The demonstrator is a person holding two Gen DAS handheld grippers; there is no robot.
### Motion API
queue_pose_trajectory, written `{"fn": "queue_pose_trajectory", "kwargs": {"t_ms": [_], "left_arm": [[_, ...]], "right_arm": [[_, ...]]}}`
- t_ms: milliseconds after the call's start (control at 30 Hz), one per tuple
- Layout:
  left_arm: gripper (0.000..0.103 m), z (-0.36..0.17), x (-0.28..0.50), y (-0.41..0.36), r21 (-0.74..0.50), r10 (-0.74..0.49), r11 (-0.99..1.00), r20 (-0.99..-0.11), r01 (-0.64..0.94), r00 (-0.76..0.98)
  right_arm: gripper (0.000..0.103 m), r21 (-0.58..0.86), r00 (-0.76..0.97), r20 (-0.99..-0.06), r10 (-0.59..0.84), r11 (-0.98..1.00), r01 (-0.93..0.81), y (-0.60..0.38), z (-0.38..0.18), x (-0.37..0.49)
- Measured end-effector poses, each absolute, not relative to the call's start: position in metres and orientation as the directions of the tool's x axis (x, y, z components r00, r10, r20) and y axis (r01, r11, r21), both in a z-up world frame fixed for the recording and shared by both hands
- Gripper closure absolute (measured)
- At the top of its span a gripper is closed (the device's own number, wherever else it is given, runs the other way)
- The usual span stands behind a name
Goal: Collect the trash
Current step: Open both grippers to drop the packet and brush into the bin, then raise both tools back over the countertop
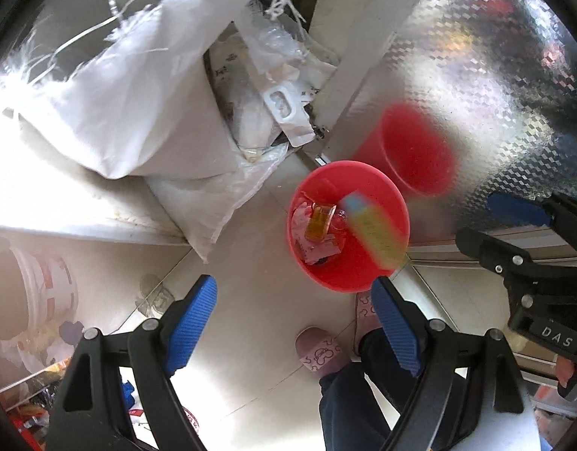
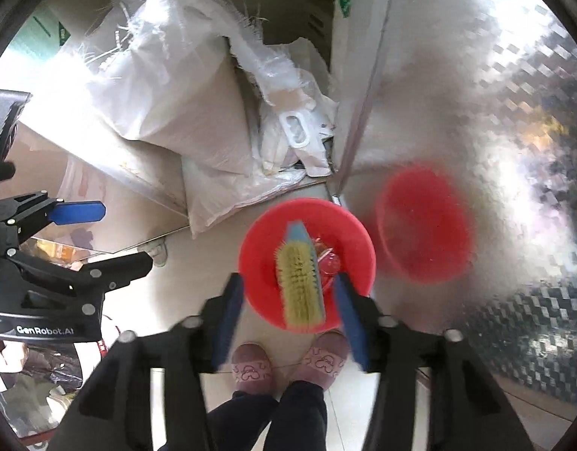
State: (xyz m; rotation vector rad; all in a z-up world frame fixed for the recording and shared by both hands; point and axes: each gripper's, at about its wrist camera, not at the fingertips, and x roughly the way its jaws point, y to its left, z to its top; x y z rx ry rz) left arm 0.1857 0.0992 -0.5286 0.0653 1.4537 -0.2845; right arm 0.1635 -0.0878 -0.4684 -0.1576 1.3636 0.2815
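My right tool is spread wide and grips nothing; between its blue pads I look straight down on a brush with pale yellow bristles and a light blue back, which appears over the red bin on the floor; whether it rests on the rim or hangs free above it I cannot tell. My left tool is likewise released, its jaws wide apart and empty, held above the floor just on my side of the bin, and from there the brush shows only as a smeared streak. Inside the bin lie trash scraps, among them an amber packet and crumpled pale wrappers. Just beside the bin stands a shiny patterned metal panel that carries a blurred red reflection of it. Beyond the bin, white woven sacks are piled against the wall, with loose plastic packaging jammed between them and the panel's edge. My feet in pink slippers stand on the floor below the tools.
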Motion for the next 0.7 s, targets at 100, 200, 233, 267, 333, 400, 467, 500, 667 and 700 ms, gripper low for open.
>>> {"fn": "queue_pose_trajectory", "kwargs": {"t_ms": [100, 200, 233, 267, 333, 400, 467, 500, 667, 700], "left_arm": [[0.020, -0.525, 0.181, 0.103, -0.128, -0.152, 0.967, -0.984, 0.222, 0.093], [0.020, -0.516, 0.176, 0.106, -0.133, -0.158, 0.967, -0.982, 0.216, 0.103], [0.020, -0.512, 0.174, 0.107, -0.136, -0.162, 0.967, -0.981, 0.216, 0.108], [0.020, -0.508, 0.172, 0.107, -0.140, -0.166, 0.966, -0.980, 0.218, 0.108], [0.020, -0.497, 0.168, 0.108, -0.132, -0.161, 0.966, -0.980, 0.223, 0.116], [0.020, -0.483, 0.163, 0.110, -0.127, -0.157, 0.967, -0.979, 0.220, 0.126], [0.020, -0.465, 0.159, 0.114, -0.121, -0.152, 0.971, -0.978, 0.208, 0.143], [0.020, -0.456, 0.157, 0.115, -0.122, -0.154, 0.972, -0.977, 0.200, 0.148], [0.020, -0.403, 0.149, 0.121, -0.148, -0.174, 0.976, -0.969, 0.158, 0.173], [0.020, -0.391, 0.148, 0.121, -0.150, -0.178, 0.976, -0.968, 0.157, 0.180]], "right_arm": [[0.041, 0.034, 0.204, -0.974, 0.097, 0.955, -0.296, -0.085, -0.462, 0.161], [0.039, 0.031, 0.206, -0.974, 0.096, 0.954, -0.299, -0.081, -0.456, 0.159], [0.038, 0.032, 0.207, -0.973, 0.098, 0.953, -0.300, -0.081, -0.453, 0.158], [0.038, 0.030, 0.211, -0.973, 0.097, 0.953, -0.302, -0.080, -0.448, 0.157], [0.038, 0.022, 0.230, -0.969, 0.094, 0.954, -0.298, -0.077, -0.438, 0.154], [0.038, 0.025, 0.233, -0.967, 0.098, 0.954, -0.297, -0.076, -0.427, 0.151], [0.038, 0.025, 0.237, -0.966, 0.100, 0.953, -0.301, -0.074, -0.414, 0.150], [0.038, 0.021, 0.243, -0.965, 0.099, 0.952, -0.306, -0.072, -0.405, 0.149], [0.037, -0.003, 0.276, -0.957, 0.088, 0.950, -0.312, -0.063, -0.355, 0.142], [0.036, -0.005, 0.283, -0.955, 0.087, 0.951, -0.310, -0.062, -0.345, 0.141]]}}
